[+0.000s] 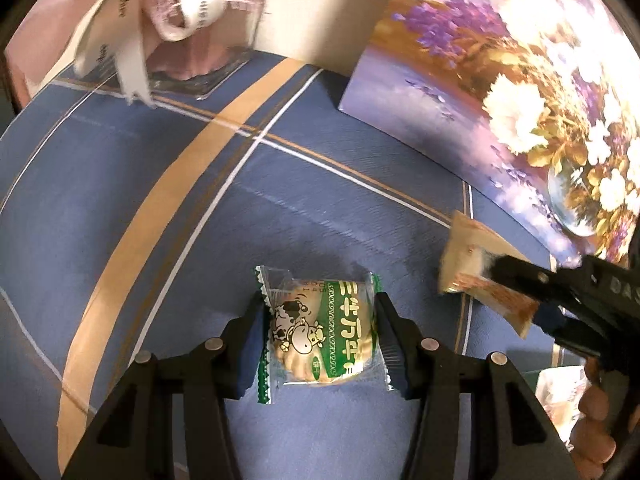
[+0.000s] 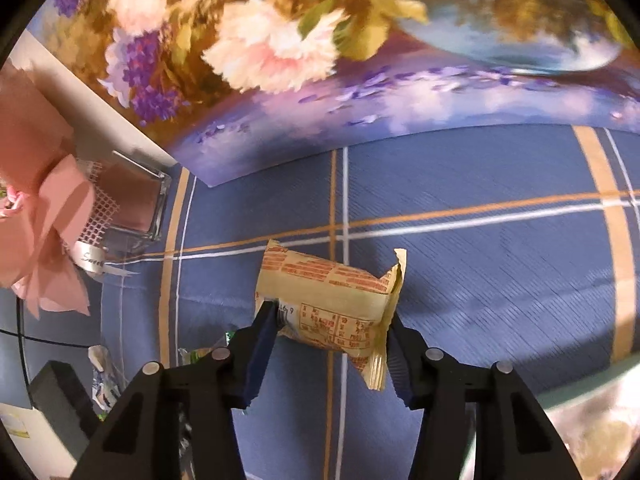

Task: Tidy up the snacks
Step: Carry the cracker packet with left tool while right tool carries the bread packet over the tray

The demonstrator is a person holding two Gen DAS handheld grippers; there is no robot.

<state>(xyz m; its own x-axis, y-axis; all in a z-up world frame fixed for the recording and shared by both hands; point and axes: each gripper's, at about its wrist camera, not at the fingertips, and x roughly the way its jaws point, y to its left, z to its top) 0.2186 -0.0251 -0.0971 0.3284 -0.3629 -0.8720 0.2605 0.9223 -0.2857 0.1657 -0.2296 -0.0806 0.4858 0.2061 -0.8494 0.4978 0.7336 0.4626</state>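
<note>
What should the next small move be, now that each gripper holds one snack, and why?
Probably carry both snacks toward wherever they are being collected; no container is clearly in view. The left gripper is shut on the green biscuit packet, the right gripper on the tan packet, both above the blue checked cloth.

Two wrist fisheyes, both looking down close over the blue plaid tablecloth [image 1: 152,152].
Left view is facing forward past its fingers toward the floral painting [image 1: 520,92]; right view is facing the same painting [image 2: 280,52] nearer. Both are sharing the pink bouquet [image 2: 44,216] and the cloth.
</note>
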